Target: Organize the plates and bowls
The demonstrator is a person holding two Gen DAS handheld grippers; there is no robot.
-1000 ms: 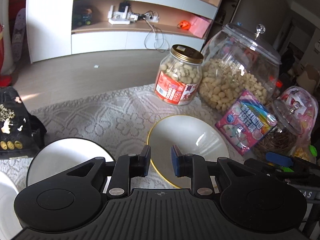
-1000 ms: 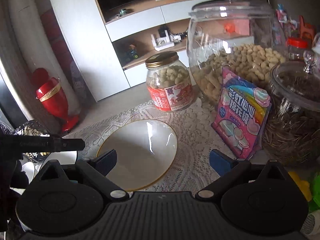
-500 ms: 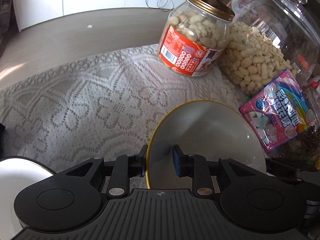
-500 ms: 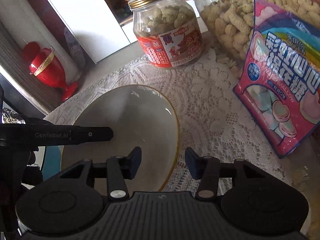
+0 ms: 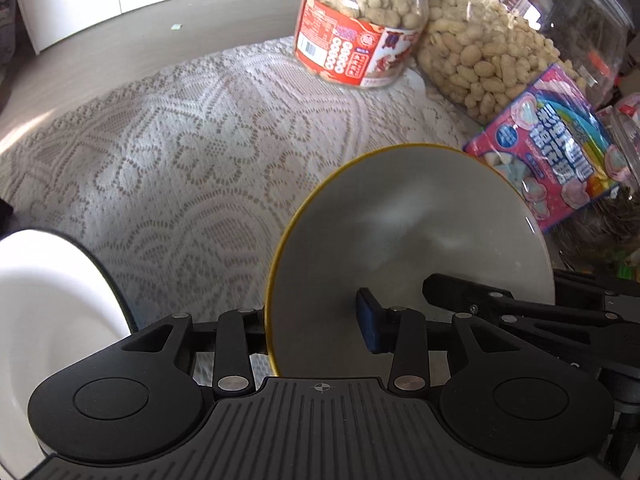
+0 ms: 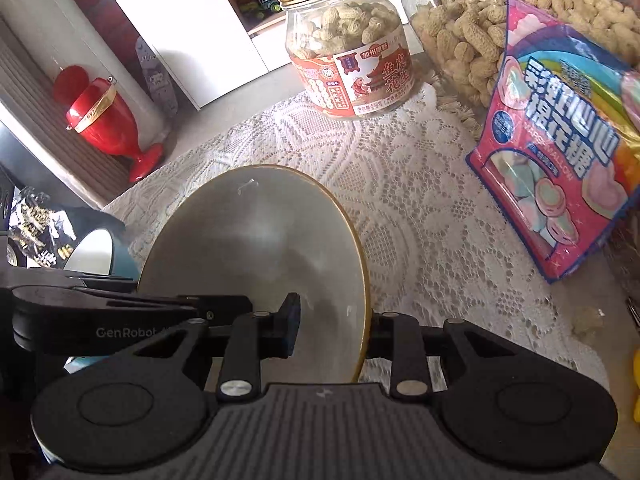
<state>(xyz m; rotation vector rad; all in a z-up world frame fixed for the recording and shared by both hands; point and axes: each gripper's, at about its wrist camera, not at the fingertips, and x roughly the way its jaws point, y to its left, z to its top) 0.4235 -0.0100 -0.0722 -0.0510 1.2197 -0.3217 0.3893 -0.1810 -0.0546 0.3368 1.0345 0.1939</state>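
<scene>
Here both grippers straddle the gold-rimmed bowl [image 5: 412,232] on the lace cloth [image 5: 192,160]. The left gripper [image 5: 316,328], jaws just widening, brackets its left rim loosely; the right gripper [image 6: 332,332], jaws just closing, pinches the right rim. Bare lace lies open leftward — beyond crowd the peanut jar [image 6: 346,48] and marshmallow bag [image 6: 560,168].

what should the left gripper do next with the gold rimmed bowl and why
Probably close the left gripper on the bowl rim. Its jaws, just opened, straddle the rim without pressing, while the right gripper, jaws just closing, straddles the opposite rim. A grip on both sides seems needed before lifting.
</scene>
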